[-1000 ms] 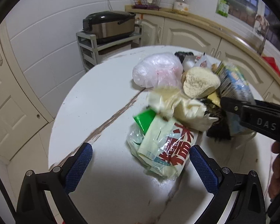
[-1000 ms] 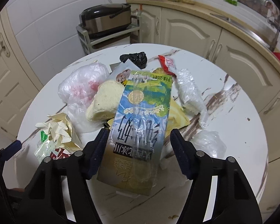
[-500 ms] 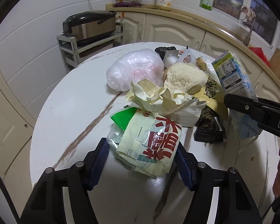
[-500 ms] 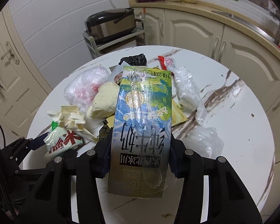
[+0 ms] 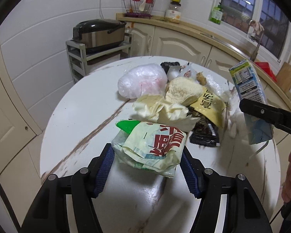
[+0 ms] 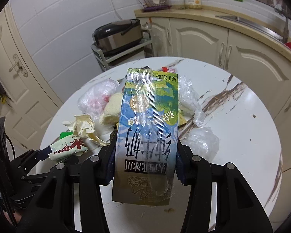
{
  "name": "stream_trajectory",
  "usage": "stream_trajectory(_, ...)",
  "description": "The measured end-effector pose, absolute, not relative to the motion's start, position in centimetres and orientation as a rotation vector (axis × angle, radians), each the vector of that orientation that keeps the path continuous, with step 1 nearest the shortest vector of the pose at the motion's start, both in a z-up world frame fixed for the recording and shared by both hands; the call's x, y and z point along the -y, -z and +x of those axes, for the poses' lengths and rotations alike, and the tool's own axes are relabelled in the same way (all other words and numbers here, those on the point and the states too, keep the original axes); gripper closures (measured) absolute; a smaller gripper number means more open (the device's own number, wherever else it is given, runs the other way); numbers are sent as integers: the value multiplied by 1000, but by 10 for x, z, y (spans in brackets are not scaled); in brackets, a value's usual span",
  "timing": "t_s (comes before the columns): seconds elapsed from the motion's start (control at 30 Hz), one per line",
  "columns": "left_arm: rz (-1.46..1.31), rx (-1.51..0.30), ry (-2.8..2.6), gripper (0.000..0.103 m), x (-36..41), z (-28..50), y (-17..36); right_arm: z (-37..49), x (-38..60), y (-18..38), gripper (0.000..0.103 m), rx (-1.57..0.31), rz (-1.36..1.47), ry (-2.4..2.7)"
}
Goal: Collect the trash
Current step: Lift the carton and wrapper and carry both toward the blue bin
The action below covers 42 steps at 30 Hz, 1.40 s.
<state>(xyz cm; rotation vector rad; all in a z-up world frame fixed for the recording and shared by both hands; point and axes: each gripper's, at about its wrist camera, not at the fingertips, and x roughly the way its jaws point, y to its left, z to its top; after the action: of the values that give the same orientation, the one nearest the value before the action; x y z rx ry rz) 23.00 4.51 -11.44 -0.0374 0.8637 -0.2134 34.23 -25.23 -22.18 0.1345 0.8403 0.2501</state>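
I stand in a kitchen with white tiled walls (image 5: 48, 29). A round white table (image 5: 83, 104) with brown streaks is before me. Behind it a grey shelf rack (image 5: 77, 58) carries a dark cooker (image 5: 99, 34). Cream cabinets (image 6: 199, 38) run under a beige counter (image 5: 184, 26). The window (image 5: 252, 7) is dark. A cream door (image 6: 15, 71) is at the left.

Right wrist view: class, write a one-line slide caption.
Right gripper clamps a milk carton above a round table strewn with trash.
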Motion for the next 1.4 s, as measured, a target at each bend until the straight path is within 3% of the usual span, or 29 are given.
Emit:
stream_trajectory(0.47,-2,-778,270,42,-14,173,82,310,288,204,57,-775,181,-243)
stream_trajectory(1.4,43,-709,403,43,29,176,48,278,330,194,57,-725,224,-187)
